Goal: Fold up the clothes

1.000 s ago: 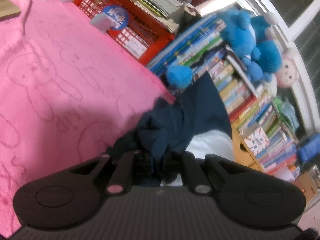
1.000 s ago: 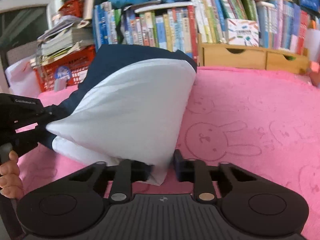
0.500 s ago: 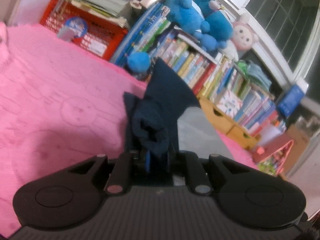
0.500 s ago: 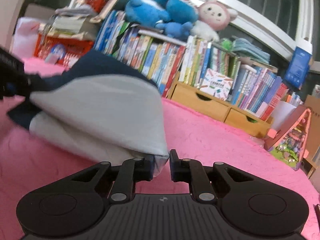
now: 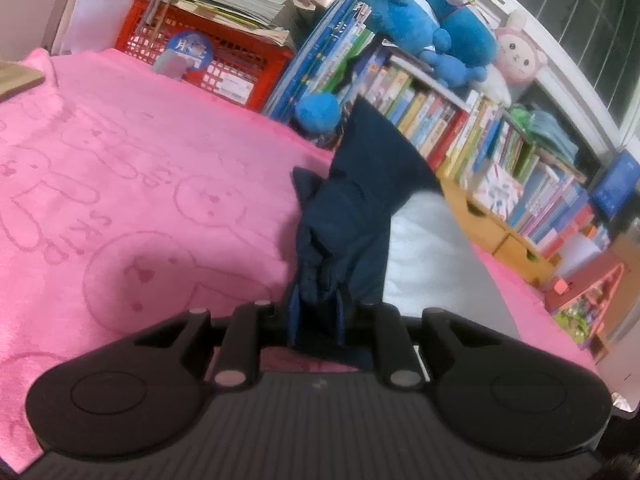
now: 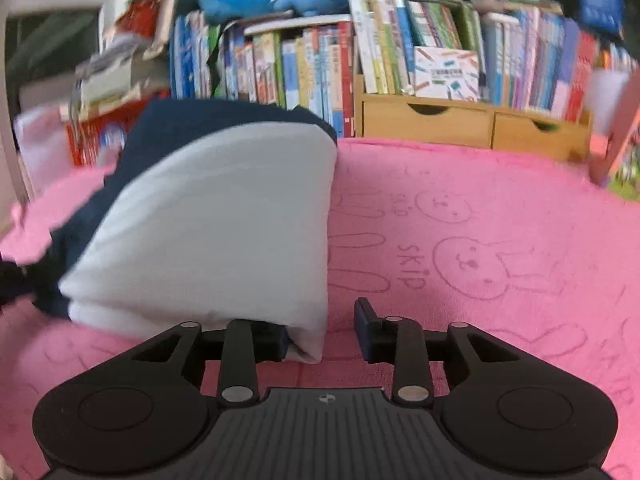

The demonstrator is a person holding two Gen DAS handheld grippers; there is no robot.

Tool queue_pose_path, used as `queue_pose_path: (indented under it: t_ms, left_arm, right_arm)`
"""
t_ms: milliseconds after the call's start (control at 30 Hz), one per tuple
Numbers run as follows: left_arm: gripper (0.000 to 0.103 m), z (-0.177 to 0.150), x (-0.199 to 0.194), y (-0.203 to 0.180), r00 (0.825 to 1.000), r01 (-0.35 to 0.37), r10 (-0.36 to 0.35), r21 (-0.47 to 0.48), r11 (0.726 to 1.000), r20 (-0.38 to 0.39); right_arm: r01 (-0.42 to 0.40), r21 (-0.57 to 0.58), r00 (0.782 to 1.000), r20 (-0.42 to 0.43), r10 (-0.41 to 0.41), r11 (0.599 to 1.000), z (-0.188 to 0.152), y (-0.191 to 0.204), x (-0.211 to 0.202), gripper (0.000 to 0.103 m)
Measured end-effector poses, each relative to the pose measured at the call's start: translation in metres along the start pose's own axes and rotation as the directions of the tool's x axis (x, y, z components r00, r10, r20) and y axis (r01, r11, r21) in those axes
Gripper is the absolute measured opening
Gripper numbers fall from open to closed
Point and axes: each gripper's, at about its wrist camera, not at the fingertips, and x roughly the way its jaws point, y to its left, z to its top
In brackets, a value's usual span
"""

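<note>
While the left gripper [image 5: 316, 314] sits low in the centre of its frame with its jaws clamped on a bunched navy fold, the garment [image 5: 360, 216], navy and white, rises from there toward the frame's middle, its white panel spreading to the right. It lies on the pink towel [image 5: 120, 184] printed with rabbits that covers the desk. Seen from the right wrist, the same garment [image 6: 216, 224] fills the left half of the frame as a folded white bundle with navy along its upper and left edges. At the bottom centre the right gripper [image 6: 322, 330] has its jaws spread apart; the white corner rests against the left one, while the right one stands clear. Across the top of both frames runs a row of books [image 6: 312, 64] with blue plush toys [image 5: 432, 20] above
</note>
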Motion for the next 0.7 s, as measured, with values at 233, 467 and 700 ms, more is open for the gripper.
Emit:
queue_pose_path:
  t_ms: [233,467,700]
  left_arm:
    - [0.023,0.0,-0.018,-0.011,0.995,-0.103,0.098,0.19,0.976,0.035]
    - [0.033,0.004,-0.046,-0.046,0.977,-0.208,0.147,0.53,0.822,0.154]
    - [0.05,-0.044,-0.028,-0.129,0.997,-0.039,-0.049,0.906,0.421,0.066]
  right_arm:
    - [0.004,-0.05,0.998,0.061,-0.001,0.999,-0.001,0.013,-0.009,0.02]
    - [-0.093,0.111,0.993,0.077,0.085,0.989,0.0,-0.015,-0.01,0.019]
    - [-0.126,0.153,0.989,0.097,0.112,0.98,0.0,-0.022,-0.012,0.019]
